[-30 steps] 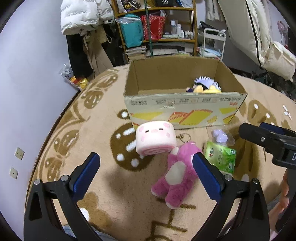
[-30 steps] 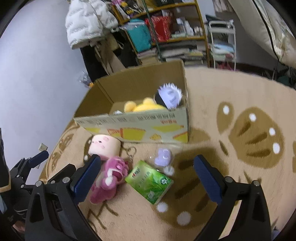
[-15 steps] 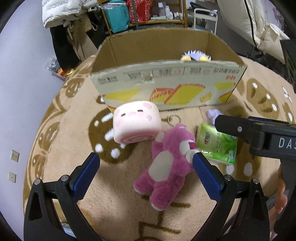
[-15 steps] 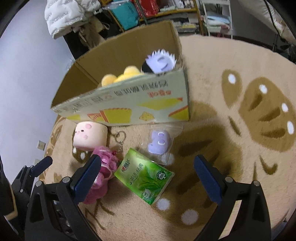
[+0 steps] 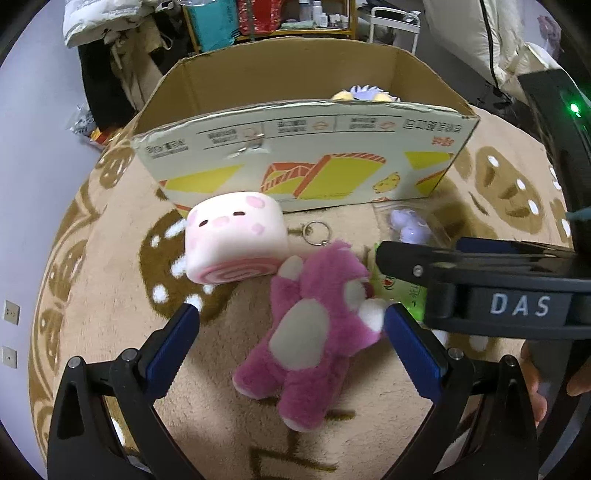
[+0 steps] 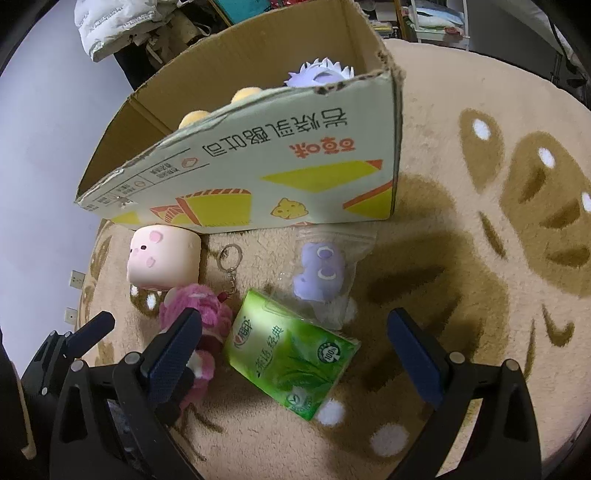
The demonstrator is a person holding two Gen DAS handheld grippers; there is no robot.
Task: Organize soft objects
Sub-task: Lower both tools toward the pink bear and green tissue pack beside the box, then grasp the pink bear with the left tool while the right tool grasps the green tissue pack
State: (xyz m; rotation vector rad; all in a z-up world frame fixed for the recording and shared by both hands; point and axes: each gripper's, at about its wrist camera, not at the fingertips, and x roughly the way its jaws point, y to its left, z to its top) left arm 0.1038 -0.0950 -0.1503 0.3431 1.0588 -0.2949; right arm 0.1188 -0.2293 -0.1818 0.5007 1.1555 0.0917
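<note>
A magenta plush bear (image 5: 310,332) (image 6: 199,317) lies on the rug, right between the blue pads of my open left gripper (image 5: 291,332). Beside its head sits a pink roll-cake plush (image 5: 236,240) (image 6: 162,258). My open right gripper (image 6: 295,347) hovers over a green tissue pack (image 6: 291,354) (image 5: 402,291); one of its fingers crosses the left wrist view. A purple toy in a clear bag (image 6: 321,273) (image 5: 410,229) lies just beyond the pack. The open cardboard box (image 5: 306,173) (image 6: 258,173) holds a yellow plush (image 6: 199,116) and a spiky lilac plush (image 6: 321,75).
A metal key ring (image 6: 231,258) lies between the roll-cake plush and the bagged toy. The tan patterned rug (image 6: 480,258) stretches bare to the right. Shelves and hanging coats (image 5: 258,22) stand behind the box. A hand (image 5: 535,387) grips the right tool.
Both grippers have dropped lower and closer to the rug. The magenta bear now sits between the left pads, and the tissue pack lies under the right gripper. Nothing is gripped.
</note>
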